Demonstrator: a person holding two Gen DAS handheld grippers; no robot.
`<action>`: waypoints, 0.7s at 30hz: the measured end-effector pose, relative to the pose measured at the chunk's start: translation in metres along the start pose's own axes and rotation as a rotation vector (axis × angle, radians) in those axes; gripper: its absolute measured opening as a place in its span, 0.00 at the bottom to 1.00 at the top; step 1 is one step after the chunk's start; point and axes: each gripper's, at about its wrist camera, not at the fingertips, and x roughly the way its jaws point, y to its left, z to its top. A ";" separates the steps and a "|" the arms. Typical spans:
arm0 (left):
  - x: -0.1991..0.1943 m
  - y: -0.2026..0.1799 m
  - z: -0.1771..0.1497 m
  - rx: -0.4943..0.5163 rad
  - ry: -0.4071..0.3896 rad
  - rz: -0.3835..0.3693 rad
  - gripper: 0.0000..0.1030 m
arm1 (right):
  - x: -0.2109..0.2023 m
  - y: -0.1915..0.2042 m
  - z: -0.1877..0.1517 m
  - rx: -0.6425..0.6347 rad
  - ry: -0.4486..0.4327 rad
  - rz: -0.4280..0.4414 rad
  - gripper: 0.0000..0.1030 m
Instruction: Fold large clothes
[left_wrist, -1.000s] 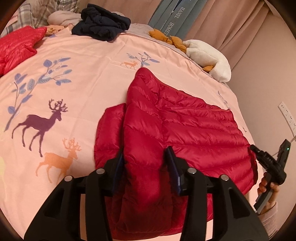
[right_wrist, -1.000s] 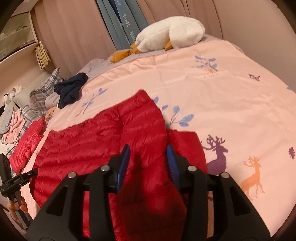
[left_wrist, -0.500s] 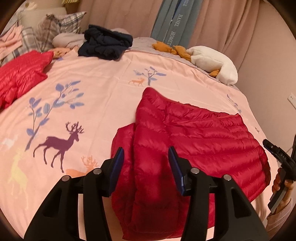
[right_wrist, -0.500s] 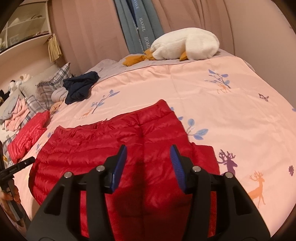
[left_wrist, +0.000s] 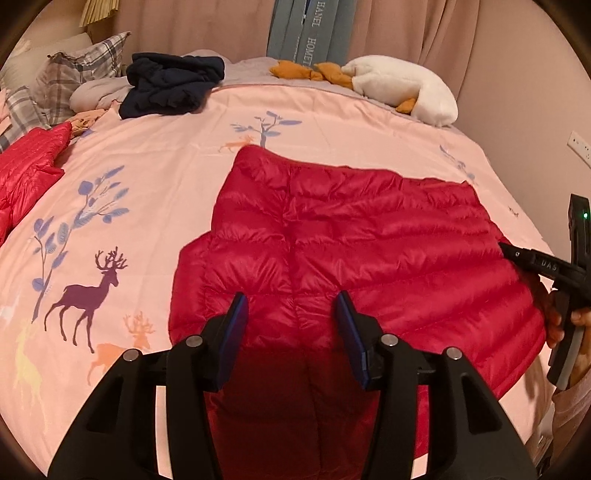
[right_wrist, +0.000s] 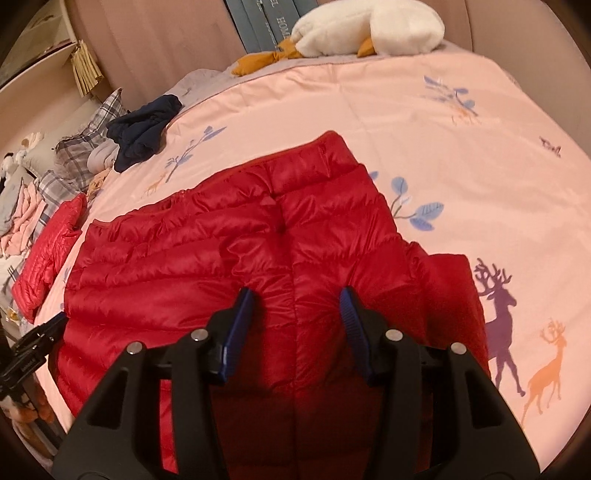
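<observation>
A red quilted down jacket (left_wrist: 354, 236) lies flat on the pink bedspread (left_wrist: 155, 192), partly folded, one layer over another. It also shows in the right wrist view (right_wrist: 258, 251). My left gripper (left_wrist: 291, 314) is open and empty, hovering above the jacket's near edge. My right gripper (right_wrist: 297, 306) is open and empty, above the jacket's near part. The right gripper also shows at the right edge of the left wrist view (left_wrist: 546, 266), beside the jacket's hem.
A second red jacket (left_wrist: 29, 166) lies at the bed's left edge. A dark navy garment (left_wrist: 170, 86), plaid pillows (left_wrist: 74, 77) and a white plush goose (left_wrist: 402, 86) lie at the bed's far side. A wall with a socket (left_wrist: 580, 142) stands right.
Both grippers have opened, let go of the jacket and pulled back and up. The jacket now lies flat on the bed.
</observation>
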 end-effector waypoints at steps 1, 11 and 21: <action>0.000 0.000 0.000 0.000 0.001 0.000 0.49 | -0.001 -0.001 0.001 0.010 0.003 0.005 0.49; -0.013 0.000 0.019 -0.029 -0.055 -0.007 0.49 | -0.048 0.023 -0.020 -0.107 -0.126 0.008 0.49; 0.020 -0.006 0.037 -0.024 -0.007 0.025 0.49 | -0.053 0.031 -0.046 -0.195 -0.102 -0.045 0.50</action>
